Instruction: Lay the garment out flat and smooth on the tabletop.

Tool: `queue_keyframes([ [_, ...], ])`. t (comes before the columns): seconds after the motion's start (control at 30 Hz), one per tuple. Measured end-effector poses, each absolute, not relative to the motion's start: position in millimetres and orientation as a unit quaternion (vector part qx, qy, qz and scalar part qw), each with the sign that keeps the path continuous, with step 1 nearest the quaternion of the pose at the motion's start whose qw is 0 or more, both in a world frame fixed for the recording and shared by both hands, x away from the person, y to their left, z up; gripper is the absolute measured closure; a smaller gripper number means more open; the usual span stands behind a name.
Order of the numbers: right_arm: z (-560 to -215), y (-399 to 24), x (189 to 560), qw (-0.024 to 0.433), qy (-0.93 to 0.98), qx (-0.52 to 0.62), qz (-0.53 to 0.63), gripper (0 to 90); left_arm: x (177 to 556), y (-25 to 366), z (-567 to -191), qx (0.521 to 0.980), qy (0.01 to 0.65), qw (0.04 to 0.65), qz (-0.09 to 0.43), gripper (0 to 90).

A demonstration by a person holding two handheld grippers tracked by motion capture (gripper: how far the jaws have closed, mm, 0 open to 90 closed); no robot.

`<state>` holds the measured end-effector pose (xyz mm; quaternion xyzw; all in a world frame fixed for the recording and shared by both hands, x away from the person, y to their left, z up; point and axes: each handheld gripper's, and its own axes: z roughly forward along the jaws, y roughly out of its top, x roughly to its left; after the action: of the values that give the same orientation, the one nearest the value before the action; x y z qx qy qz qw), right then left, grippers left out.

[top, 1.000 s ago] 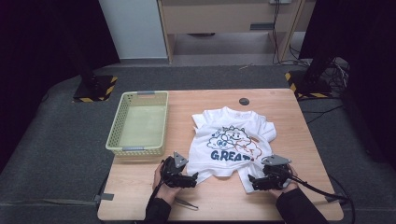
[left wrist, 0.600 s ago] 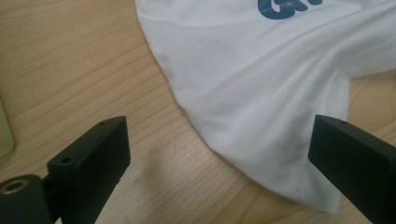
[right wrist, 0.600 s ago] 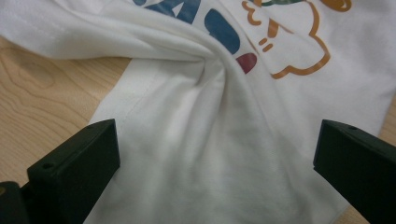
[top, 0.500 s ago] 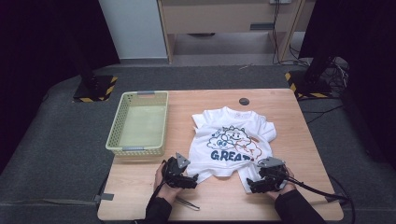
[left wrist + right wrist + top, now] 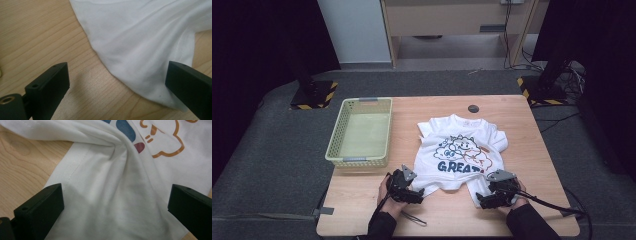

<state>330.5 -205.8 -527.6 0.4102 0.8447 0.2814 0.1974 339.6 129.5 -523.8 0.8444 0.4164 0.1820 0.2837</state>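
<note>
tabletop (image 5: 377, 207) carries the white T-shirt (image 5: 459, 152), print up, right of the basket (image 5: 360, 131) | I hold the left tool (image 5: 418, 196) and right tool (image 5: 483, 201) released at its near hem corners | I should pinch both hem layers evenly, corners deep between jaws

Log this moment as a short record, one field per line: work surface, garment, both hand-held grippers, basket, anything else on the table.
surface: wooden table
garment: white T-shirt, print side up, reading GREAT, lying wrinkled on the table
left hand-held gripper: jaws open, at the shirt's near-left hem corner, cloth between them
right hand-held gripper: jaws open, over the bunched near-right hem
basket: pale yellow-green, left of the shirt, nothing in it
other: small dark round item near the far edge
</note>
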Motion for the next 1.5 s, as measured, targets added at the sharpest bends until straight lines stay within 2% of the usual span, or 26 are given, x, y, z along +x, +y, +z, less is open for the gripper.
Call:
queue_keyframes([
  [1.5, -526.5, -260.5, 315.6, 0.174, 0.831, 0.456, 0.267, 0.3, 310.0, 137.6, -522.6, 0.860, 0.393, 0.280, 0.165, 4.5],
])
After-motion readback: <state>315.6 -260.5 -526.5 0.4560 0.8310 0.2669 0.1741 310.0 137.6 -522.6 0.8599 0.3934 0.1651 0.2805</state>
